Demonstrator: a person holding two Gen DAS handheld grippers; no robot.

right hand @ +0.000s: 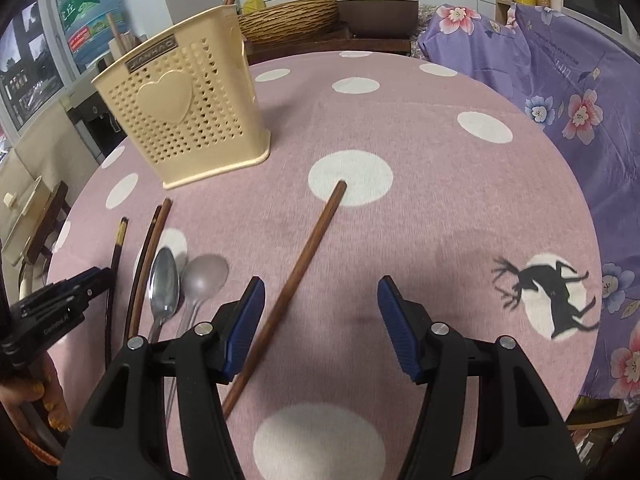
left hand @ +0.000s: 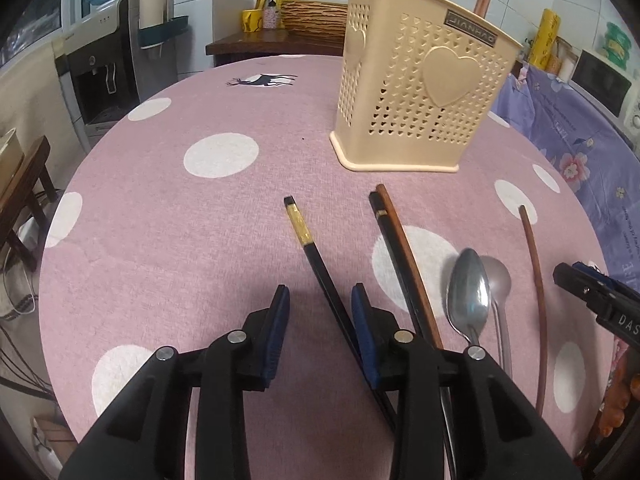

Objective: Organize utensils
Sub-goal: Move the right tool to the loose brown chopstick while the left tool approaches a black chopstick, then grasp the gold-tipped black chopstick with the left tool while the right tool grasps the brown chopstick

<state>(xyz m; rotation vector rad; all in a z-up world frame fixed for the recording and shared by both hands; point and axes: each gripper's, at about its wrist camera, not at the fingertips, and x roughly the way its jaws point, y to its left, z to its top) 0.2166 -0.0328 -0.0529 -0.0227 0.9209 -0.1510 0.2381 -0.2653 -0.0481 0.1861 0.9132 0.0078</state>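
A cream perforated utensil holder (left hand: 420, 92) stands on the pink dotted table (left hand: 180, 240), with brown sticks showing above its rim; it also shows in the right wrist view (right hand: 188, 108). My left gripper (left hand: 320, 304) is open over a black chopstick with a gold band (left hand: 308, 244) that runs between its fingers. To the right lie a black and a brown chopstick (left hand: 404, 248), two metal spoons (left hand: 470, 292) and a curved brown chopstick (left hand: 536, 280). My right gripper (right hand: 320, 300) is open above a brown chopstick (right hand: 304, 256) lying beside its left finger.
A purple flowered cloth (right hand: 560, 80) covers something right of the table. A wooden side table with a wicker basket (left hand: 312, 16) stands behind. A water dispenser (left hand: 108, 72) stands at the left. The left gripper shows at the right wrist view's left edge (right hand: 60, 304).
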